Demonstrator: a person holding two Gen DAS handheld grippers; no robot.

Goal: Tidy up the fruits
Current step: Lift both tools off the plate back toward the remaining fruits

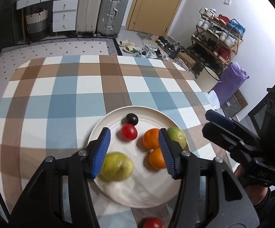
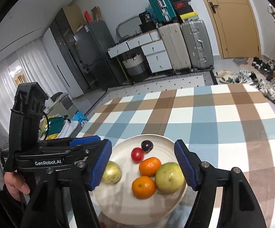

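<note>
A white plate [image 1: 137, 190] [image 2: 122, 199] on the checked cloth holds a dark plum [image 1: 132, 119] [image 2: 147, 146], a red fruit [image 1: 129, 132] [image 2: 137, 154], two oranges [image 1: 150, 138] [image 2: 143, 187], a green fruit [image 1: 177, 135] [image 2: 168, 177] and a yellow-green fruit [image 1: 118, 167] [image 2: 111, 172]. My left gripper [image 1: 134, 133] hangs open above the plate, the yellow-green fruit beside its left pad. My right gripper [image 2: 142, 143] is open too, with the green fruit beside its right pad. Neither pair of pads presses on a fruit. Another red fruit [image 1: 152, 223] lies on the cloth before the plate.
The blue, brown and white checked cloth [image 1: 65, 98] covers the table, whose far edge [image 1: 99, 56] drops to a carpeted floor. Beyond stand suitcases [image 1: 112, 11], a drawer unit [image 1: 64, 15], a shoe rack [image 1: 219, 38] and a white bucket [image 1: 207, 79]. A hand [image 2: 16, 184] holds the left tool.
</note>
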